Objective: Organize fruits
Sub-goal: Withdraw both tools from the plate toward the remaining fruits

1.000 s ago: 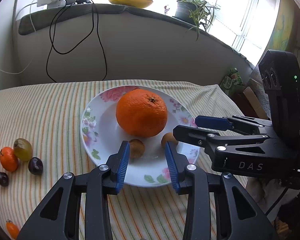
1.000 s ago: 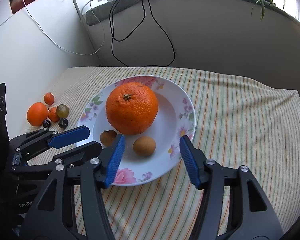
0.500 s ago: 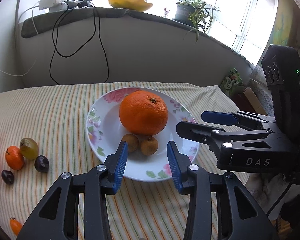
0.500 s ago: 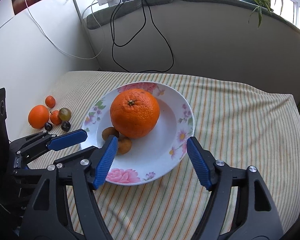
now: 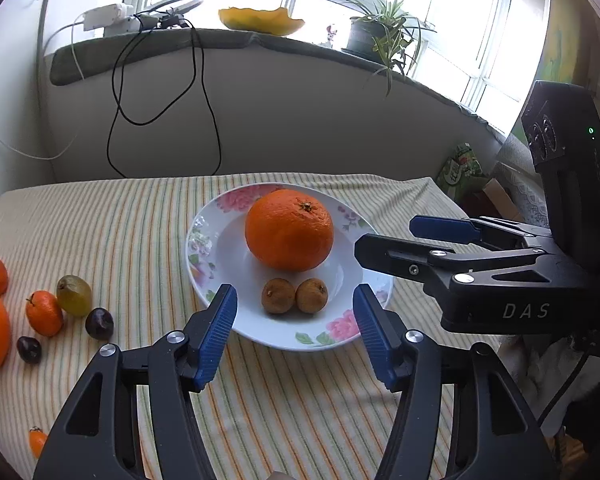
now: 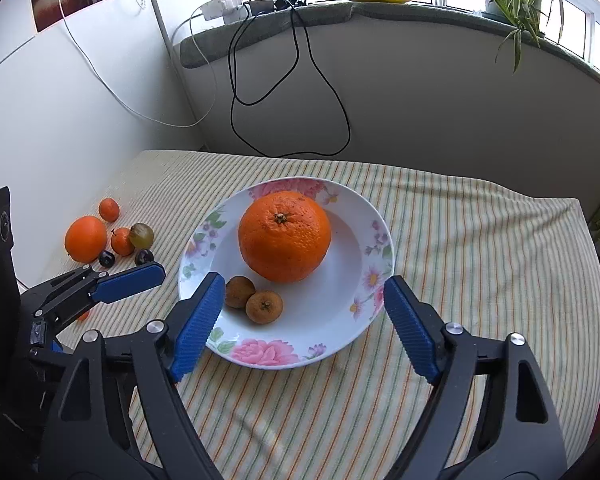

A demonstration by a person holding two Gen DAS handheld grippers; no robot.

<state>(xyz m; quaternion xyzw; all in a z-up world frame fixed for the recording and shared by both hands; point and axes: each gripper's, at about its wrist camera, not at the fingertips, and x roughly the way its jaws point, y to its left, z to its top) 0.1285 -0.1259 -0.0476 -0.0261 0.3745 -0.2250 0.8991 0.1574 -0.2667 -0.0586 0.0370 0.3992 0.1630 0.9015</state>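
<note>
We see a big orange (image 5: pixel 289 230) upright at the middle of the flowered plate (image 5: pixel 204 240), stem end up. Two small brown fruits (image 5: pixel 295 295) touch side by side near the plate's front rim. Near the cloth's left edge lie loose oranges (image 6: pixel 85 238), a green grape (image 6: pixel 142 235) and dark cherries (image 6: pixel 144 257), clustered close together.

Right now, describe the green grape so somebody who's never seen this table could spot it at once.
Start at the flowered plate on the striped tablecloth, then look to the loose cluster of fruit lying off its left side. The green grape rests there against a small orange fruit. It is the only pale yellow-green piece; its neighbours are orange or dark purple.
</note>
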